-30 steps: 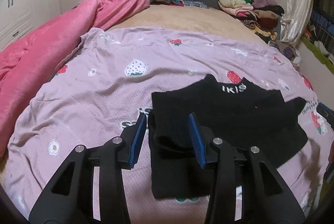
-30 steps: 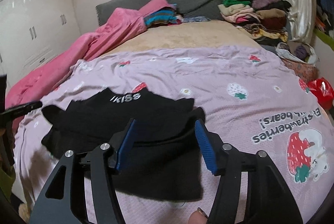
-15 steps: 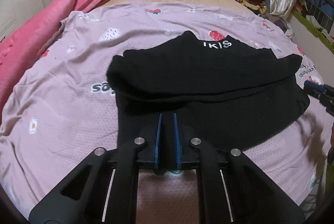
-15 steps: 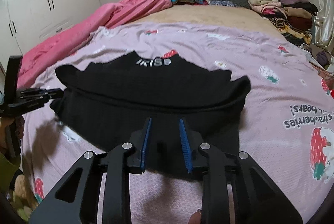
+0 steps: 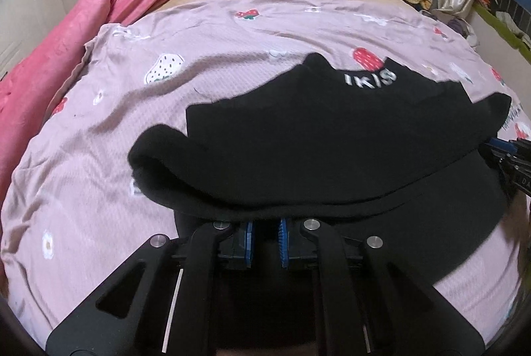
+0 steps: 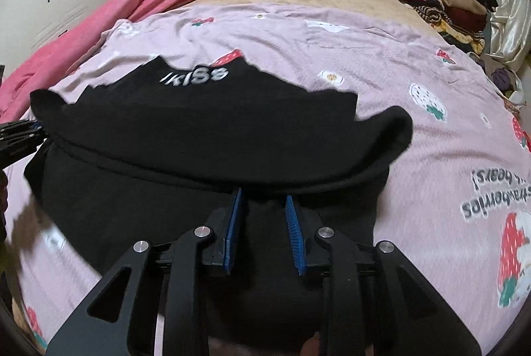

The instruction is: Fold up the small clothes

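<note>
Both grippers are pinching the near edge of the black top point(image 5: 315, 150), which is lying spread out on the pink strawberry sheet point(image 5: 99, 157) on the bed. The left gripper point(image 5: 265, 235) is clamping nearly all the way closed on the fabric, and the right gripper point(image 6: 264, 220) is sitting a bit wider with a thicker bunch of cloth between its 2 blue pads. A pink blanket point(image 6: 132, 1) is piling up along the far left.

Bare sheet point(image 5: 99, 190) left; blanket point(image 5: 59, 57) beyond
</note>
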Demonstrator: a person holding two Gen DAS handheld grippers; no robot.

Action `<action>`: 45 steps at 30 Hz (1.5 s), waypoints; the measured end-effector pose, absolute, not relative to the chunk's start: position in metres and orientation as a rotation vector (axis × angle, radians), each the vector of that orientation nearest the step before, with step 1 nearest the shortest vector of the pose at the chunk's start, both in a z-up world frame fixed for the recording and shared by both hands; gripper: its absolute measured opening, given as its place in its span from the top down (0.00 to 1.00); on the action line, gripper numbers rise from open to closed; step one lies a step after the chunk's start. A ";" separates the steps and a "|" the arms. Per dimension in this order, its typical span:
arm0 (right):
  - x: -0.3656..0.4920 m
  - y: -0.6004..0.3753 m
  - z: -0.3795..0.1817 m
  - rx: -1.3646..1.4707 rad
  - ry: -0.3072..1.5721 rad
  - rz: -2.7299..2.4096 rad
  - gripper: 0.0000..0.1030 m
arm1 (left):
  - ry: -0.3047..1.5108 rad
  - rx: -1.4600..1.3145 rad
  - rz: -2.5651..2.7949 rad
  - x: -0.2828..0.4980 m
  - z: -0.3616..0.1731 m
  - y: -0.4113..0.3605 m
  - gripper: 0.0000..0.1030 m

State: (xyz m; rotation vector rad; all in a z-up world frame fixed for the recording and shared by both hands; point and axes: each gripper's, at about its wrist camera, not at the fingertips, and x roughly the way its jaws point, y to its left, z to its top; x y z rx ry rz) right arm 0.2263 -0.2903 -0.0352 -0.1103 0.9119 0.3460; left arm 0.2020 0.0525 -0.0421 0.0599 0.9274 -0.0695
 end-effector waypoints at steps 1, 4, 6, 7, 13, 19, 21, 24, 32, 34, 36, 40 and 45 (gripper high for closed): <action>0.233 -0.290 -0.034 -0.104 0.908 0.348 0.76 | 0.925 0.057 -0.065 0.207 -0.042 0.055 0.95; 0.249 -0.293 -0.029 -0.077 0.893 0.345 0.76 | 0.927 0.033 -0.046 0.222 -0.039 0.063 0.95; 0.261 -0.295 -0.026 -0.065 0.887 0.328 0.76 | 0.928 0.007 -0.037 0.231 -0.037 0.071 0.95; 0.265 -0.296 -0.024 -0.060 0.882 0.325 0.76 | 0.927 0.001 -0.030 0.234 -0.036 0.073 0.95; 0.286 -0.316 -0.013 -0.026 0.841 0.258 0.75 | 0.882 -0.069 0.018 0.246 -0.022 0.098 0.95; 0.293 -0.341 -0.015 -0.017 0.851 0.203 0.65 | 0.903 -0.128 0.030 0.251 -0.030 0.114 0.73; 0.298 -0.346 -0.020 -0.006 0.874 0.199 0.65 | 0.925 -0.146 0.008 0.254 -0.037 0.113 0.61; 0.301 -0.347 -0.027 0.004 0.898 0.211 0.65 | 0.935 -0.146 0.004 0.257 -0.043 0.109 0.55; 0.293 -0.343 -0.020 0.025 0.872 0.251 0.93 | 0.882 -0.114 -0.001 0.252 -0.035 0.104 0.96; 0.288 -0.348 -0.010 0.055 0.848 0.264 0.93 | 0.845 -0.121 -0.009 0.246 -0.024 0.106 0.97; 0.285 -0.358 0.003 0.117 0.818 0.286 0.93 | 0.809 -0.126 -0.019 0.241 -0.011 0.108 0.97; 0.289 -0.371 0.016 0.200 0.782 0.288 0.93 | 0.762 -0.152 -0.013 0.240 0.006 0.116 0.97; 0.300 -0.373 0.006 0.229 0.807 0.260 0.93 | 0.785 -0.137 -0.008 0.250 -0.005 0.115 0.97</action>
